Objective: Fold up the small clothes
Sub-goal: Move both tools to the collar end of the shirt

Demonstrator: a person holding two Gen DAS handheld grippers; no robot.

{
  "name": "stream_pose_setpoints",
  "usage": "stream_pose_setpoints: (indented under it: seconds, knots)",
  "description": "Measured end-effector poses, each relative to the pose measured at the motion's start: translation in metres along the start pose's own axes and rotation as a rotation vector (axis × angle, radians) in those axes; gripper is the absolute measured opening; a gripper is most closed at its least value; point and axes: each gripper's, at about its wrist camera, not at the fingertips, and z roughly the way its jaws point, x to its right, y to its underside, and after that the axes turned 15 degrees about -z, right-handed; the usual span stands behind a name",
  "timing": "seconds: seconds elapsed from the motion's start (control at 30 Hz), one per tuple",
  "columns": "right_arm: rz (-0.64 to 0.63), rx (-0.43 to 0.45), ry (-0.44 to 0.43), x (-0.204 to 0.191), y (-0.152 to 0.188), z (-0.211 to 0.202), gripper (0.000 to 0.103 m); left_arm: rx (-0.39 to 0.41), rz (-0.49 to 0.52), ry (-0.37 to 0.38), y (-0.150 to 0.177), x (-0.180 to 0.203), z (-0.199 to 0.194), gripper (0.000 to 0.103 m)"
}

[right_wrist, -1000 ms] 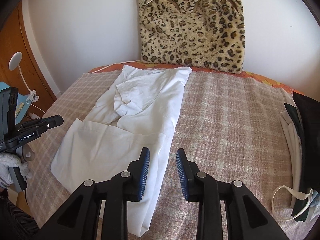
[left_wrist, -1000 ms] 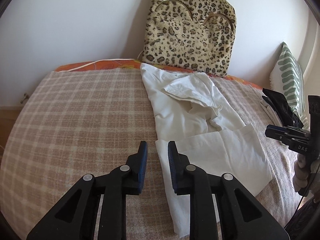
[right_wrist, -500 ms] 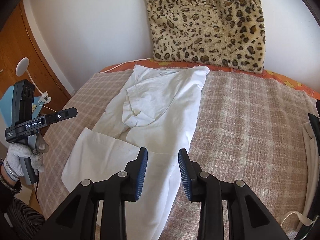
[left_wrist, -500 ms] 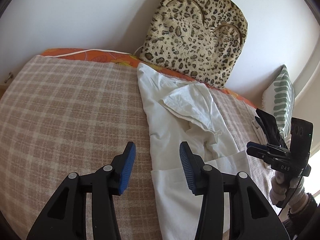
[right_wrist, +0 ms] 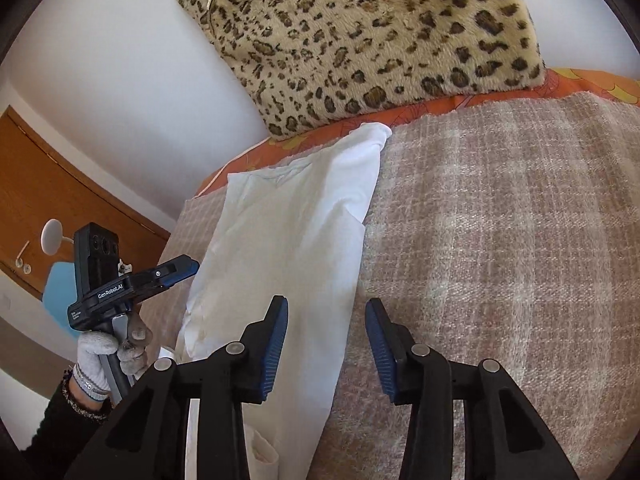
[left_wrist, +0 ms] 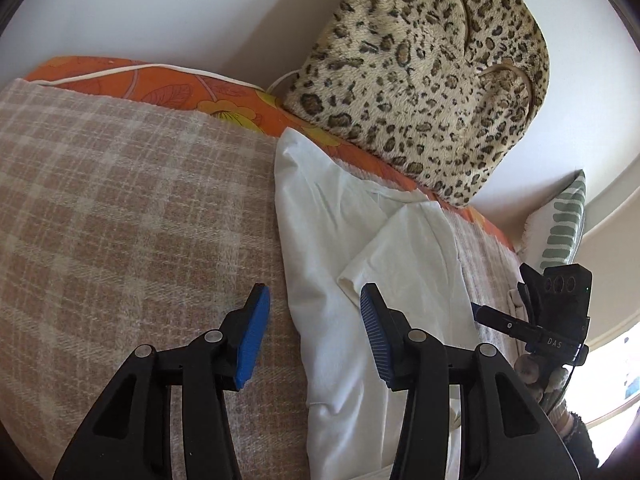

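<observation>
A white garment (left_wrist: 344, 264) lies lengthwise on the checked blanket (left_wrist: 120, 216), with a sleeve folded over its middle. My left gripper (left_wrist: 310, 332) is open and low over the garment's left edge, one blue pad (left_wrist: 252, 336) over the blanket, the other over the cloth. In the right wrist view the garment (right_wrist: 296, 240) runs up toward the far end of the bed. My right gripper (right_wrist: 326, 344) is open and straddles the garment's right edge. Neither holds anything. Each gripper shows in the other's view, the right one (left_wrist: 520, 320) and the left one (right_wrist: 168, 276).
A leopard-print cushion (left_wrist: 432, 80) leans on the white wall at the bed's head, over an orange sheet (left_wrist: 160, 88). A green-striped pillow (left_wrist: 564, 224) lies at the right. A wooden door (right_wrist: 60, 184) stands left of the bed.
Both grippers have opened wider and moved forward and lower toward the garment's far half, one at each long edge. The garment has not moved.
</observation>
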Motion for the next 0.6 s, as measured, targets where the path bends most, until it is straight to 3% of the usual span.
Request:
stream_pose_setpoints:
  seconds: [0.3, 0.6]
  knots:
    - [0.054, 0.04, -0.014, 0.039, -0.058, 0.033, 0.043, -0.004, -0.003, 0.032, -0.04, 0.004, 0.035, 0.046]
    - [0.016, 0.034, -0.015, 0.047, -0.096, 0.061, 0.031, 0.021, 0.014, 0.057, -0.063, 0.008, 0.054, 0.043]
